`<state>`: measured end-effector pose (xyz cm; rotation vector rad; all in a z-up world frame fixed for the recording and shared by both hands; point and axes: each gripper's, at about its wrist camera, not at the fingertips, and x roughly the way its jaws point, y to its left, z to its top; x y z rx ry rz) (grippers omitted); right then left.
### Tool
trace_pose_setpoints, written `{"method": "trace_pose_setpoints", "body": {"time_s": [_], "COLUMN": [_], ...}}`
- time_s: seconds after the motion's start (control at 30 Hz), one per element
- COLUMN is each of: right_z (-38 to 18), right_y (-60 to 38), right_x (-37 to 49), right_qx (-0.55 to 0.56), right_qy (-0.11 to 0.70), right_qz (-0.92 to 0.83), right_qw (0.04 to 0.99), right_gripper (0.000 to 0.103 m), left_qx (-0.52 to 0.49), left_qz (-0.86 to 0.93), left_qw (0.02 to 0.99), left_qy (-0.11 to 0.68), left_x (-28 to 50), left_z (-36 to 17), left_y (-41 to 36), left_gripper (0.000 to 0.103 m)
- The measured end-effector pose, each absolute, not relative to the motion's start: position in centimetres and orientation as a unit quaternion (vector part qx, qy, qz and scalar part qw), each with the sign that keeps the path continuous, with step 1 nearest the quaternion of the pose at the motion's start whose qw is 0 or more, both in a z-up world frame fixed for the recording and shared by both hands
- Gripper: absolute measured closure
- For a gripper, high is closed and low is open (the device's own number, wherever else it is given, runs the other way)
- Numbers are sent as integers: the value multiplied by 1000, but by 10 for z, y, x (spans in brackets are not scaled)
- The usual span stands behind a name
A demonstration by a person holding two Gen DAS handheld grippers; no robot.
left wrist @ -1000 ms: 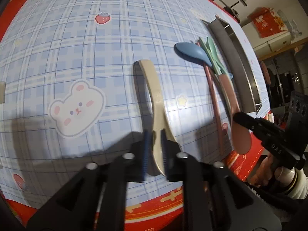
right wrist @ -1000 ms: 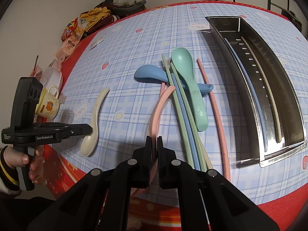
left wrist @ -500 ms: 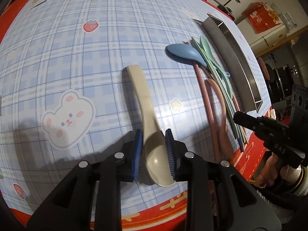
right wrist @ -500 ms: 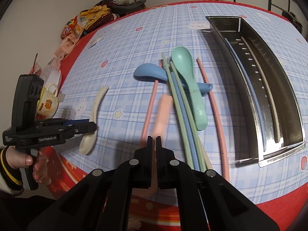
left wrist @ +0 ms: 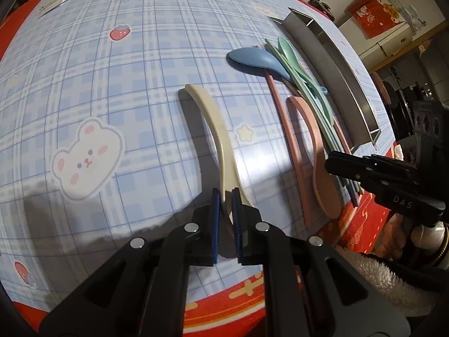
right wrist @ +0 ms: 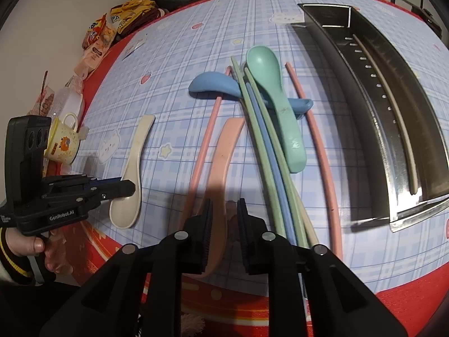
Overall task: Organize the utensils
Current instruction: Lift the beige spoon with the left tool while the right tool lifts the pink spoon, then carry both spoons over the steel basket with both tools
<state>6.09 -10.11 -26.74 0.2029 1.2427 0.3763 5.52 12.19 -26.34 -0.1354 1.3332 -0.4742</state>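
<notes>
Your tablecloth [right wrist: 179,64] is pale blue plaid with a red border, dotted with white bears, red strawberries and yellow stars. You have a cream spoon [left wrist: 221,151] – ivory all over – a salmon-pink spoon [right wrist: 224,151], a mint-green spoon [right wrist: 277,98] and a mid-blue spoon [right wrist: 213,84]. Your chopsticks [right wrist: 263,146] run green and blue, with pink chopsticks [right wrist: 320,146] either side. The tray [right wrist: 350,90] is bare silver steel. Both grippers are black – the left gripper [left wrist: 226,196] with blue pads [left wrist: 215,213]. The mug [right wrist: 63,143] is yellow, with an orange figure.
</notes>
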Motion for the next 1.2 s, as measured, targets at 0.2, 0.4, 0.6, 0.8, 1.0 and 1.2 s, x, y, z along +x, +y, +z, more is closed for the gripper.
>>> {"method": "trace_pose_setpoints", "body": {"time_s": [0.2, 0.4, 0.6, 0.8, 1.0, 1.2], "right_z": [-275, -274, -274, -274, -261, -246], "right_y": [-94, -92, -85, -81, -91, -105], "right_x": [60, 61, 63, 62, 67, 71], "right_qx": [90, 86, 59, 49, 53, 47], "right_qy": [590, 586, 585, 583, 566, 548], "right_qz": [182, 183, 188, 208, 229, 259], "right_qw": [781, 784, 787, 784, 790, 794], "right_gripper": [84, 84, 92, 97, 97, 97], "left_qx": [-57, -48, -21, -36, -76, -125], "left_qz": [-222, -220, -212, -207, -177, -154], "left_qw": [760, 763, 771, 772, 783, 794], "left_qy": [609, 605, 601, 600, 592, 575], "left_x": [51, 49, 46, 43, 36, 29], "left_z": [-264, -263, -261, -260, -249, -233], "left_y": [119, 117, 108, 109, 119, 117], "left_gripper": [91, 91, 91, 93, 94, 94]}}
